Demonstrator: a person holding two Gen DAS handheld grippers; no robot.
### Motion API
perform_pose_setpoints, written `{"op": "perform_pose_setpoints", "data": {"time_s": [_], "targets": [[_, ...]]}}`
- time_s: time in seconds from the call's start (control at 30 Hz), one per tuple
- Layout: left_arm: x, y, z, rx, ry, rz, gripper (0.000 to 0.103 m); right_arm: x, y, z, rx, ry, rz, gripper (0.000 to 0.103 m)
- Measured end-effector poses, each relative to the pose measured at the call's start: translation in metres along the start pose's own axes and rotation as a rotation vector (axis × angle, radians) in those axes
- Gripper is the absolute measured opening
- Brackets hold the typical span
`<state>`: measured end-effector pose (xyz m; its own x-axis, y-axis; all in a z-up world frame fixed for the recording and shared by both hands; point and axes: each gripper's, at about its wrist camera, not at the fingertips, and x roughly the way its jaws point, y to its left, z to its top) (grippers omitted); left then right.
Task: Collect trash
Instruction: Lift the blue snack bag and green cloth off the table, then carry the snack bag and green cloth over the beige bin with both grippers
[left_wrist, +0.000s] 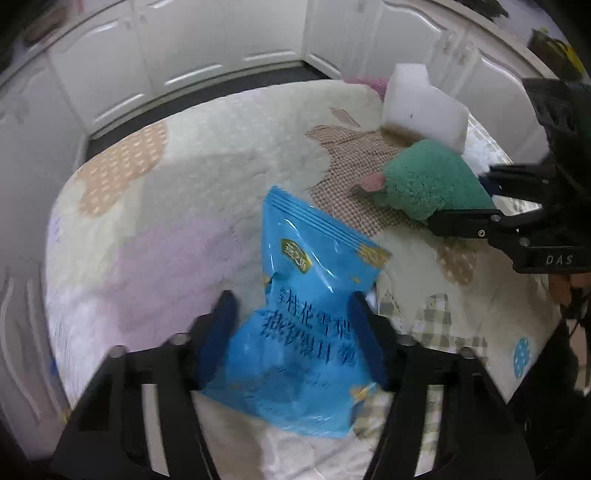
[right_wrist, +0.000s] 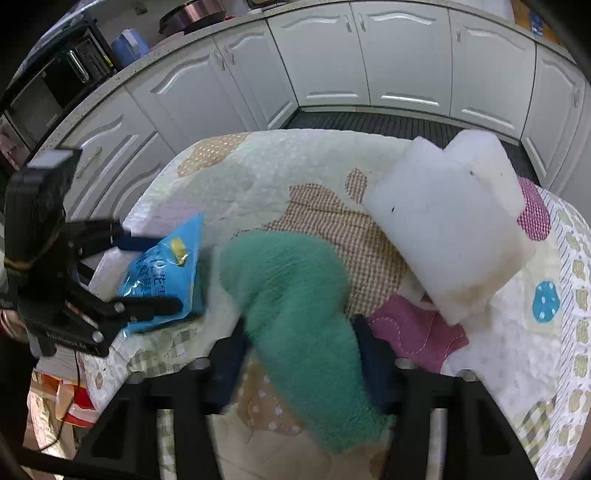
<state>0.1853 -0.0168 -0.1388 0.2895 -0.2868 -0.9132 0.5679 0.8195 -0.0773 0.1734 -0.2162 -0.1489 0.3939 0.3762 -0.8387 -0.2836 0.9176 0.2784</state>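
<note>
A blue snack packet (left_wrist: 306, 317) lies on the quilted table, between the fingers of my left gripper (left_wrist: 291, 310), which press its sides; it also shows in the right wrist view (right_wrist: 166, 273). A green fuzzy sock (right_wrist: 299, 314) lies between the fingers of my right gripper (right_wrist: 299, 343), which close against it; it also shows in the left wrist view (left_wrist: 432, 181). A white foam block (right_wrist: 450, 225) stands just beyond the sock, at the table's far right (left_wrist: 421, 107). The left gripper appears at the left of the right wrist view (right_wrist: 147, 273).
The table wears a patchwork quilt (left_wrist: 184, 206). White kitchen cabinets (right_wrist: 332, 59) run behind it, with a dark floor strip between. A microwave (right_wrist: 40, 99) sits on the counter at far left. A red-and-white bag (right_wrist: 70, 402) lies below the table's left edge.
</note>
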Motion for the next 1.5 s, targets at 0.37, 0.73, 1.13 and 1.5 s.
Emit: {"op": "perform_pose_setpoints", "data": {"time_s": [0.37,0.73,1.13,1.5], "targets": [[-0.045,-0.008,-0.035,-0.349,-0.184,-0.003,0.025,-0.039,0.007,-0.031,0.050,-0.082,0.022,0.041],[-0.060,-0.088,-0.011,-0.308,-0.295,0.035,0.023,-0.099,-0.007,-0.059,0.103,-0.201,-0.014,0.041],[-0.067,-0.156,0.016,-0.211,-0.345,-0.004,0.021,-0.149,-0.055,-0.095,0.211,-0.285,-0.062,0.041],[-0.065,-0.209,0.042,-0.134,-0.366,-0.054,0.020,-0.190,-0.102,-0.126,0.319,-0.345,-0.125,0.041]]}}
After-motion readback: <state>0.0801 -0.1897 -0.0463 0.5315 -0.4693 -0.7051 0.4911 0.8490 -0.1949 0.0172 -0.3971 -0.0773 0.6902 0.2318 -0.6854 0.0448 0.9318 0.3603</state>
